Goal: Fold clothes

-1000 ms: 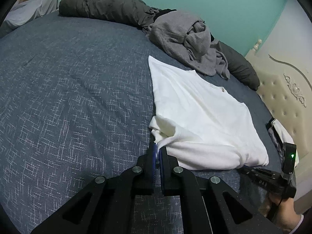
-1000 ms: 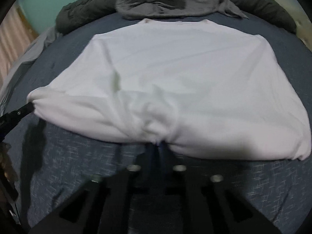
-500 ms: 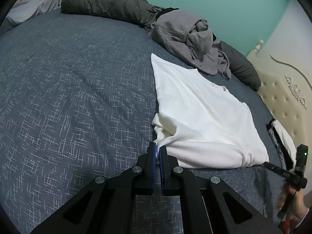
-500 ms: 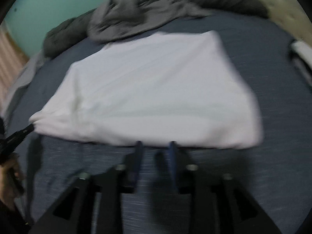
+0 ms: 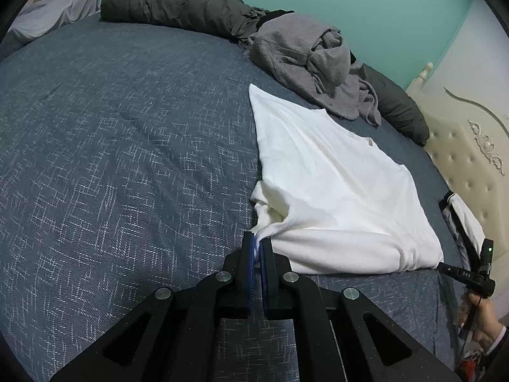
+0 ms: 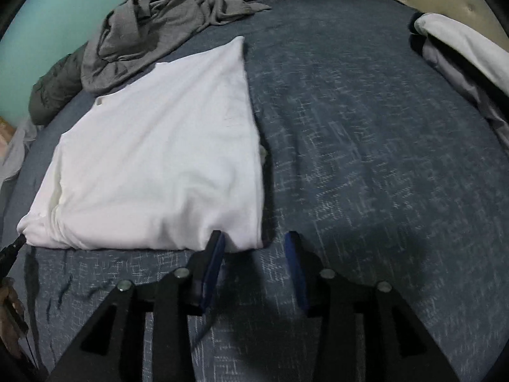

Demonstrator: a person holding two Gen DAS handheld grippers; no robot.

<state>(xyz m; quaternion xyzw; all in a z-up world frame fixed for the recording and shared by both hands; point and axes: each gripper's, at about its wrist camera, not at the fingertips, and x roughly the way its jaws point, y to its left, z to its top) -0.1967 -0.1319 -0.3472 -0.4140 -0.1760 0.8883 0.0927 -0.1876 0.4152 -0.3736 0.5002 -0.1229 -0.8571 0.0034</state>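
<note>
A blue bed (image 5: 127,159) fills a teal-walled room, grey clothes (image 5: 311,67) heaped at 12 o'clock. The left gripper (image 5: 257,245), held low, pinches the white shirt (image 5: 334,191) at its near corner. The right gripper (image 6: 254,248) hovers spread, the shirt's other corner between its jaws.

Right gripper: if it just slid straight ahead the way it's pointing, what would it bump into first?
Probably the near corner of the white shirt, which lies between the open fingers of the right gripper. Past that corner, mostly bare blue bedspread. Depth is hard to judge.
</note>
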